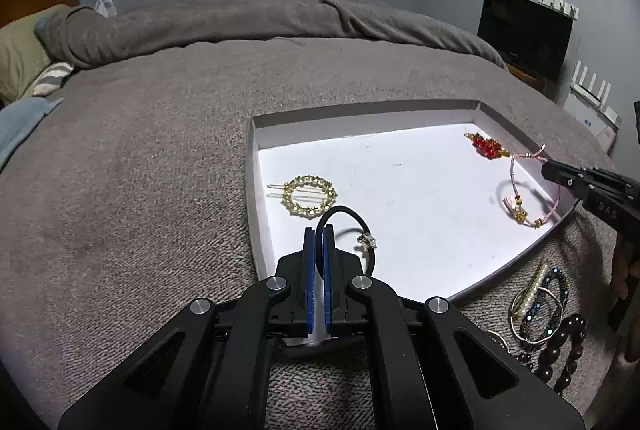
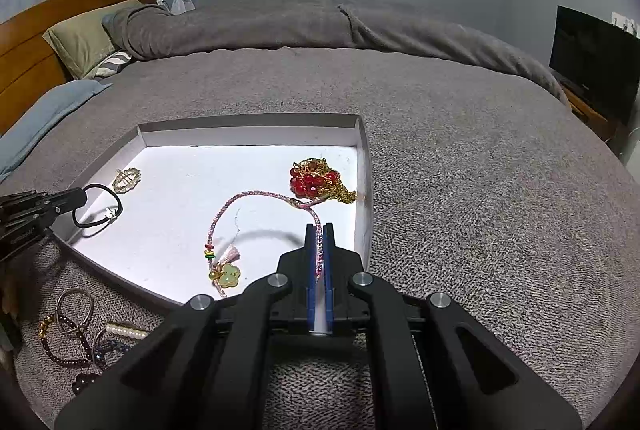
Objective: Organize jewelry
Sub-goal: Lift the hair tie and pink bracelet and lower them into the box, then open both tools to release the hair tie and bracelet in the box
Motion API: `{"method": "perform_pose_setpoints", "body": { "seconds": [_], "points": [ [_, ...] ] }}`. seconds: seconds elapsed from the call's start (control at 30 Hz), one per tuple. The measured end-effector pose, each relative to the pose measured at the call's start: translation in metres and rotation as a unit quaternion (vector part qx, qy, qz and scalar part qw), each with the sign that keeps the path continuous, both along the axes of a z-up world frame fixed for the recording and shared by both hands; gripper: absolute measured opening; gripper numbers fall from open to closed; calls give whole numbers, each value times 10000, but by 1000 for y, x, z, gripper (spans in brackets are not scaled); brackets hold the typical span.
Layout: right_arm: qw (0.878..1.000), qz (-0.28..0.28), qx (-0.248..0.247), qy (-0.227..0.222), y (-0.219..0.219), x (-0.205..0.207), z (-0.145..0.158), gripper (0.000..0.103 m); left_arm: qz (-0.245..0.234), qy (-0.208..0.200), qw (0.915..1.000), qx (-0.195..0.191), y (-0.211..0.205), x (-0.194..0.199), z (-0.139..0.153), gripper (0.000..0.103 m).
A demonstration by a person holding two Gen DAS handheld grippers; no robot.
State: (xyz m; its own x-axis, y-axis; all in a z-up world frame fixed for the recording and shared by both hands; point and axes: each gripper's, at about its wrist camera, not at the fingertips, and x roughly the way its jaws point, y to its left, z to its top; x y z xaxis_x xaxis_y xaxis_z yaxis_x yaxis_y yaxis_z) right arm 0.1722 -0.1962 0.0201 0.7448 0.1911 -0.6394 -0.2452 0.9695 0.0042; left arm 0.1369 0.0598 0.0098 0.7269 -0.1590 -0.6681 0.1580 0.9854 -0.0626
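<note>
The left claw [image 1: 319, 236] hides part of the hair tie [image 1: 340, 226] between its pads. In the right wrist view, the right claw's body covers the cord bracelet's [image 2: 256, 196] near end and part of the pearl clip [image 2: 126, 331]. The dark beads [image 1: 560, 350] are cut off by the picture's edge.

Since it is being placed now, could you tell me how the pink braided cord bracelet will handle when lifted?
The pink cord bracelet is probably floppy: it droops from the right gripper. Its green charm would likely swing. It seems light.

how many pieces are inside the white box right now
4: gold hair clip near the left wall, black hair tie in the left gripper, red bead piece far right corner, pink cord bracelet in the right gripper.
</note>
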Motion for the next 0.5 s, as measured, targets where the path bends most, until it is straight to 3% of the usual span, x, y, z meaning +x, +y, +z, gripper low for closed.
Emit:
{"method": "perform_pose_setpoints", "body": {
  "seconds": [0.13, 0.27, 0.5],
  "points": [
    [10000, 51, 13, 1, 3, -1, 0, 6, -31, -7, 10000, 75, -3, 0, -1, 6],
    [10000, 59, 5, -41, 4, -2, 0, 20, -48, -26, 10000, 70, -4, 0, -1, 9],
    [9996, 92, 201, -179, 2, -6, 5, 21, -33, -63, 10000, 61, -3, -1, -1, 12]
  ]
}}
